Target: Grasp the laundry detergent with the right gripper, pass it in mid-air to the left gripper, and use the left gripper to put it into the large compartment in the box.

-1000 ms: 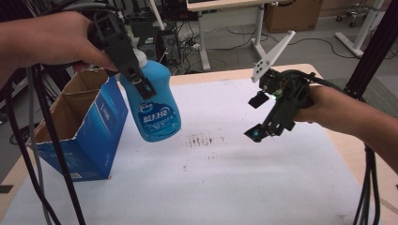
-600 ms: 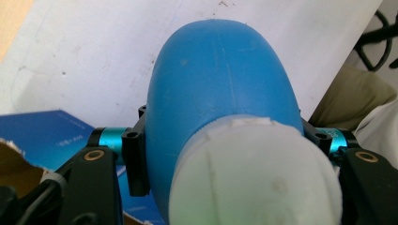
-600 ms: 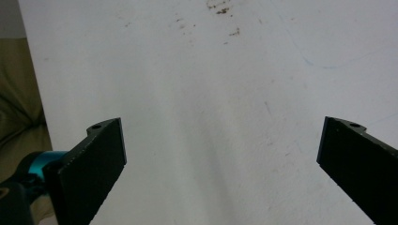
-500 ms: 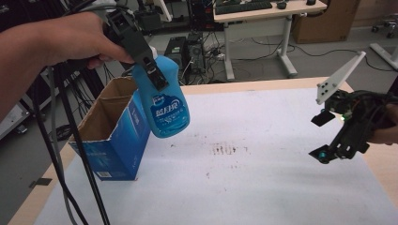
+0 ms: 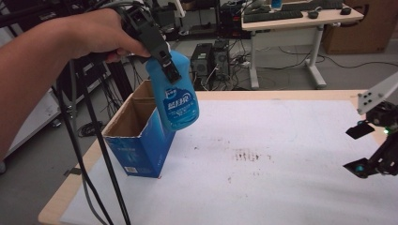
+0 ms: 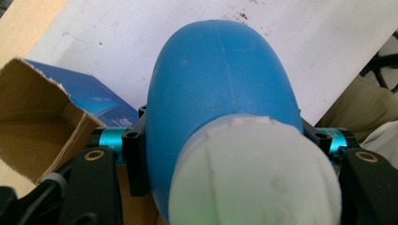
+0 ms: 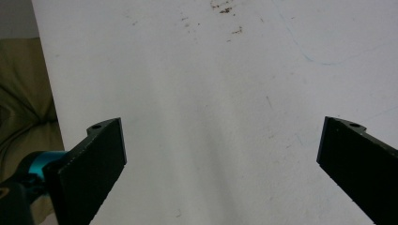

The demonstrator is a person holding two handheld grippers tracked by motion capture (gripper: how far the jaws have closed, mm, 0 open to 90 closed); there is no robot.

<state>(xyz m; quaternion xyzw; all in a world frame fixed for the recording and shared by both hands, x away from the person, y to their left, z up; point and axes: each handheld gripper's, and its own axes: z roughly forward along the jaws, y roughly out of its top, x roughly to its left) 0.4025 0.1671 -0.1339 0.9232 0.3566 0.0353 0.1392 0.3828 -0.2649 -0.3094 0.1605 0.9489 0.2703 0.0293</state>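
Blue bottle (image 5: 177,96) hangs clamped by its neck between the jaws of the left gripper (image 5: 162,56), in the air above the right edge of the open cardboard box (image 5: 141,136). Well apart, at the table's (image 5: 281,187) right side, the right gripper (image 5: 363,147) hovers over the stained white sheet (image 7: 225,93) with its jaws spread wide and nothing between them.

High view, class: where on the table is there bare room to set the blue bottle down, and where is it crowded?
Free: the white sheet between the cardboard box and the right gripper, bare apart from small dark stains. Crowded: the left edge, where the box stands, the left gripper holds the blue bottle beside it, and cables hang.
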